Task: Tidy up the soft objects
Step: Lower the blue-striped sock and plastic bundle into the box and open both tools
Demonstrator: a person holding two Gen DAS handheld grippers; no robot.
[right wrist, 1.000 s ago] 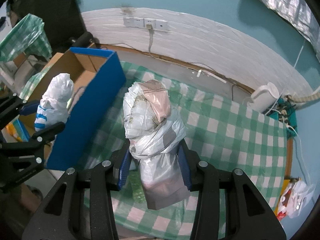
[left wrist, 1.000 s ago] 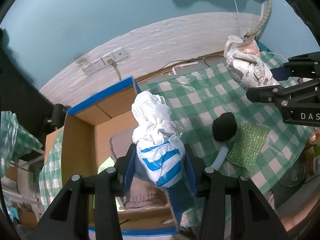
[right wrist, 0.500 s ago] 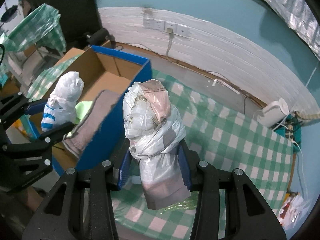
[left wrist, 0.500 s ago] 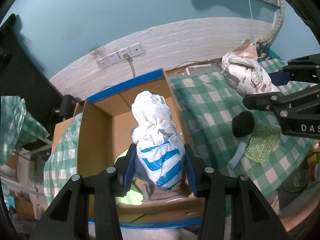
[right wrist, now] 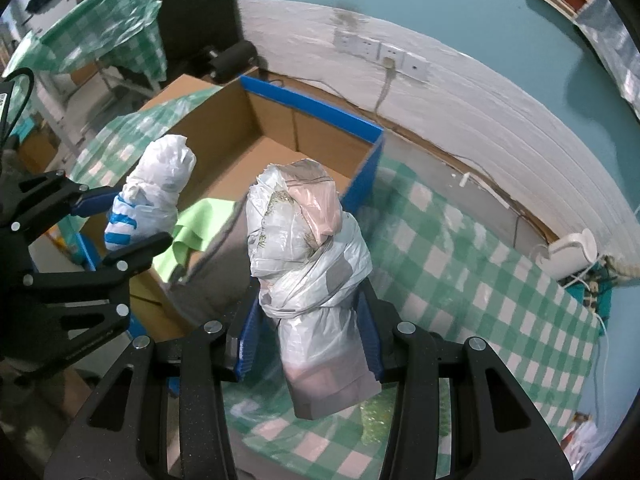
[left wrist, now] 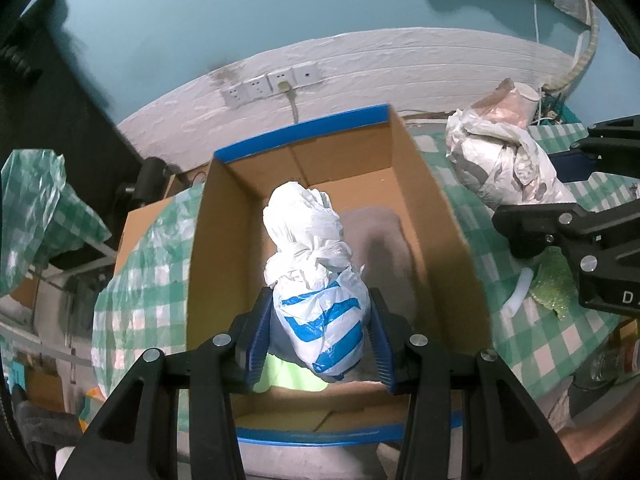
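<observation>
A: What could go wrong w/ both bundles up at once?

B: The left gripper (left wrist: 320,336) has its jaws pinching the blue-striped bag bundle (left wrist: 316,280) low down, so most of it stands free above the jaws. It's slick plastic; we reckon it could slide out or unroll. It hangs over the open cardboard box (left wrist: 224,240), so a slip there prob lands inside.

A: And the right?

B: Riskier imo. The right gripper (right wrist: 316,344) has its jaws clamped on the grey-white bag bundle (right wrist: 304,248), which is taller and top-heavy, w/ the box's blue wall (right wrist: 368,168) just beyond the jaws on their left. We could clip that edge or drop it on the checked desk (right wrist: 460,280).

A: Looks?

B: Both are crumpled bags knotted into lumps. A green cloth (right wrist: 196,224) and a grey cloth (left wrist: 376,236) lie in the box below the left jaws.
</observation>
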